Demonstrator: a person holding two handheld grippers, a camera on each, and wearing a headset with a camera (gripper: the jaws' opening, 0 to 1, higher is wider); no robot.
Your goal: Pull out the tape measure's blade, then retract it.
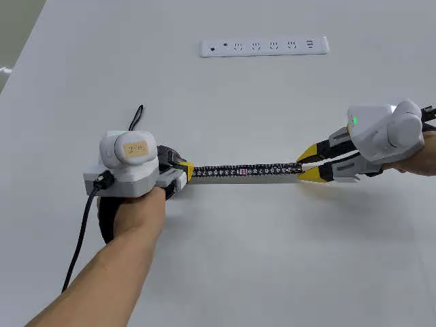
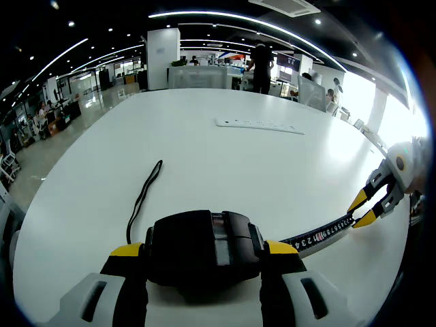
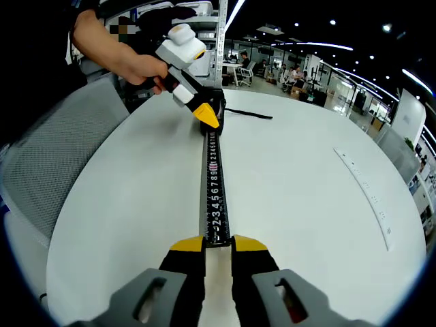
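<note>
Tape measure (image 2: 197, 235) clamped by its black case between the jaws of the left gripper (image 2: 204, 248), resting on the white desk (image 1: 272, 259) at its near side. Left hand (image 1: 136, 211) wrapped round the gripper body, forearm reaching in from the lower left. Blade (image 1: 245, 170) stretched out to the right, numbers up, just above the desk. Blade's end pinched in the yellow tips of the right gripper (image 1: 308, 163), right hand (image 1: 424, 158) at the frame's edge, gripper pointing back at the case. Beyond the case, a black strap (image 1: 136, 116) lying loose. Farthest off, a white power strip (image 1: 264, 46).
</note>
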